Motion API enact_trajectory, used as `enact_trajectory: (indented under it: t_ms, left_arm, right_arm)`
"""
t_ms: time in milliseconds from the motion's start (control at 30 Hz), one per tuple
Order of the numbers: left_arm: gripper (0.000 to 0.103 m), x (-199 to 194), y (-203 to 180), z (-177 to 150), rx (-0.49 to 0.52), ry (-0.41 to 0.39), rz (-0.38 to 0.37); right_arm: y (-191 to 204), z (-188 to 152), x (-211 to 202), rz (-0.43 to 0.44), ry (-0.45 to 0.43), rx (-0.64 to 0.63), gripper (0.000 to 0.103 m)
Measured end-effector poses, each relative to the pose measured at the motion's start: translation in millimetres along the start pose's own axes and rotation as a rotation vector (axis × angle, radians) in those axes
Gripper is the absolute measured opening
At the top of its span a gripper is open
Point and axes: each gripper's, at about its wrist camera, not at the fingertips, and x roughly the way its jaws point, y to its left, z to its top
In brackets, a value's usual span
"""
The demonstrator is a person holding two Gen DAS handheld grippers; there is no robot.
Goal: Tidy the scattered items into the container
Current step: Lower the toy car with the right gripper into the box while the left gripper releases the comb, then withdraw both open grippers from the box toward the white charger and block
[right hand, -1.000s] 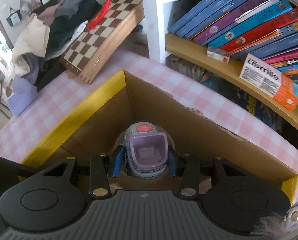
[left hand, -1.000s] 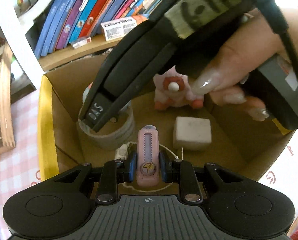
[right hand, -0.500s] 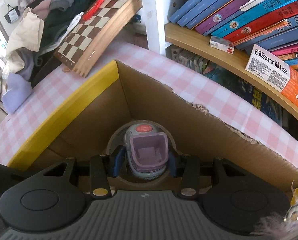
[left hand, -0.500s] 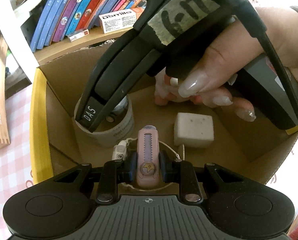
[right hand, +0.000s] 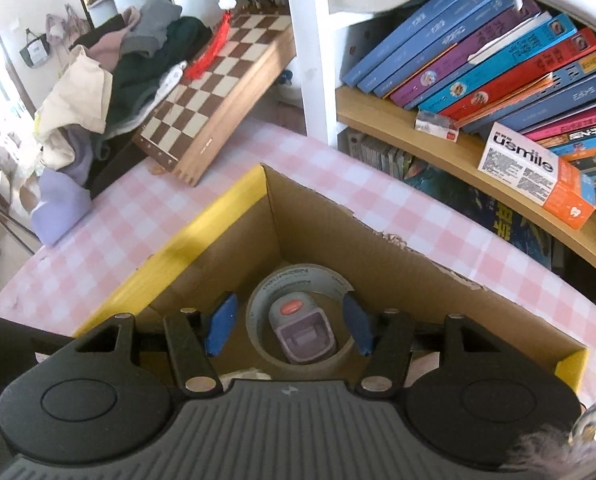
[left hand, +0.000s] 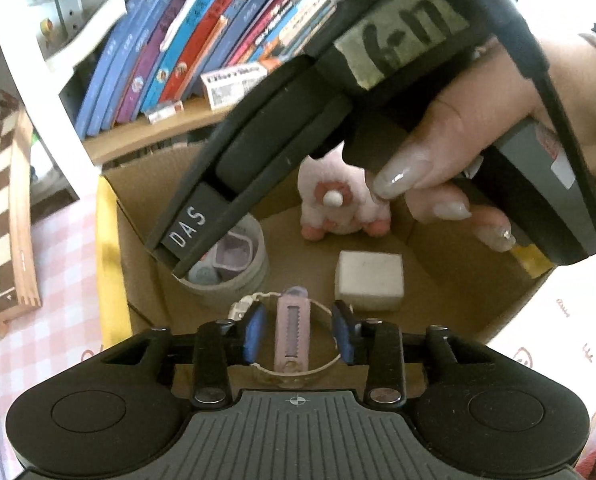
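**Box layout, seen from the two grippers**

Cardboard box [right hand: 318,236] sits on the table [right hand: 98,248], w/ the bookshelf [right hand: 438,152] behind it and a chessboard [right hand: 218,96] leaning at the far left. Left gripper [left hand: 298,334] is over the box, near side. Directly between its fingers, below: a small clip [left hand: 292,332] lying inside a loop of cord [left hand: 322,360]. Ahead-left: tape roll [left hand: 254,276] in the box corner, w/ a small gadget [left hand: 230,256] inside the ring. Ahead-right: a block [left hand: 369,280]. Further ahead, by the back wall: plush toy [left hand: 338,208]. Right gripper [right hand: 290,330] hangs over the tape roll, in front of and above the plush from the left wrist view.
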Motion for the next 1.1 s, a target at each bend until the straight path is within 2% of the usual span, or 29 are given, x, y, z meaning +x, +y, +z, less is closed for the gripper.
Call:
enact_trajectory:
  t_ms: [133, 233, 400, 533, 733, 1000, 1100]
  left_arm:
    - [0.042, -11, -3, 1, 0.01, -0.041, 0.002]
    - [0.048, -24, -7, -1, 0.018, -0.08, 0.009]
    - [0.049, -49, -11, -6, 0.017, -0.152, 0.011]
    - [0.055, -75, -14, -16, 0.012, -0.208, 0.018]
    - [0.057, -108, -13, -38, -0.014, -0.273, 0.025]
    - [0.059, -136, -13, -70, -0.052, -0.31, 0.035]
    - [0.063, -147, -15, -82, -0.069, -0.323, 0.04]
  right_arm:
    - [7, -3, -17, -0.006, -0.025, 0.004, 0.057]
    - [13, -6, -31, -0.013, -0.048, 0.006, 0.057]
    - [25, -12, -60, -0.028, -0.091, 0.0, 0.057]
    - [34, -23, -89, -0.072, -0.149, 0.008, 0.057]
    - [45, -47, -139, -0.12, -0.247, 0.057, 0.057]
    - [66, -93, -187, -0.197, -0.315, 0.102, 0.057]
    - [73, -111, -202, -0.229, -0.338, 0.116, 0.057]
